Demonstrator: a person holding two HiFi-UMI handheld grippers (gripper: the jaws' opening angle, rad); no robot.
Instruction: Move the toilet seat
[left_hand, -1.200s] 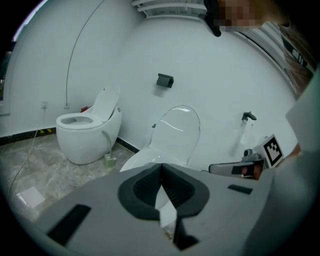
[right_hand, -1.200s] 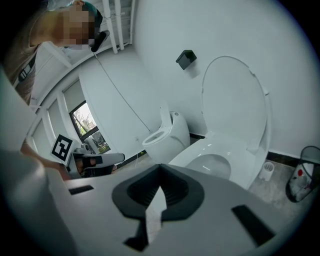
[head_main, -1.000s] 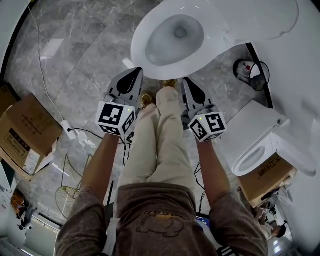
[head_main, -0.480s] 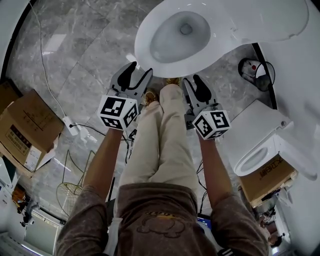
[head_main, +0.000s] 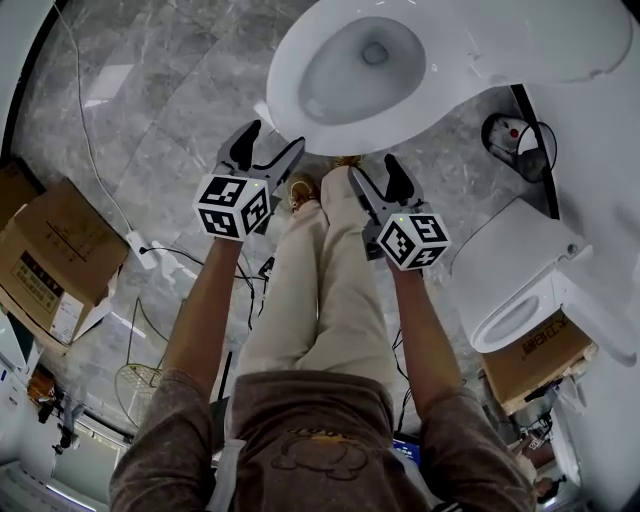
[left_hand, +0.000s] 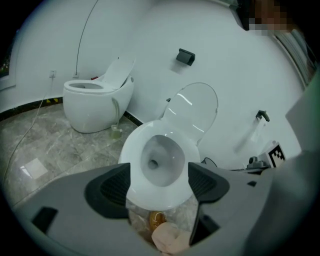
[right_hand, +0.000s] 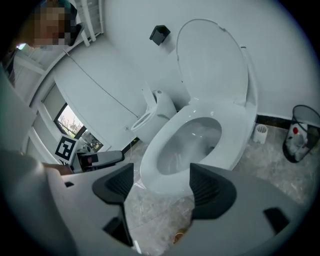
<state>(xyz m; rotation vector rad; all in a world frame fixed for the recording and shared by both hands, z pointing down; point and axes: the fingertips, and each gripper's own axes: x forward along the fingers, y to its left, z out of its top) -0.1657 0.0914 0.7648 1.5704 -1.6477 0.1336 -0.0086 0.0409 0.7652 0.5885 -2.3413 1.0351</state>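
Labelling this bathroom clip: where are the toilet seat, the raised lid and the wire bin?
toilet seat (head_main: 283, 95), head view, the ring's side at picture left.
raised lid (right_hand: 212, 65), right gripper view, middle of its inner face.
wire bin (right_hand: 310, 125), right gripper view, its mesh wall.

The left gripper (left_hand: 160, 184), jaws just opening and gripping nothing, faces the toilet seat (left_hand: 131, 150) (lid (left_hand: 195, 107) raised).
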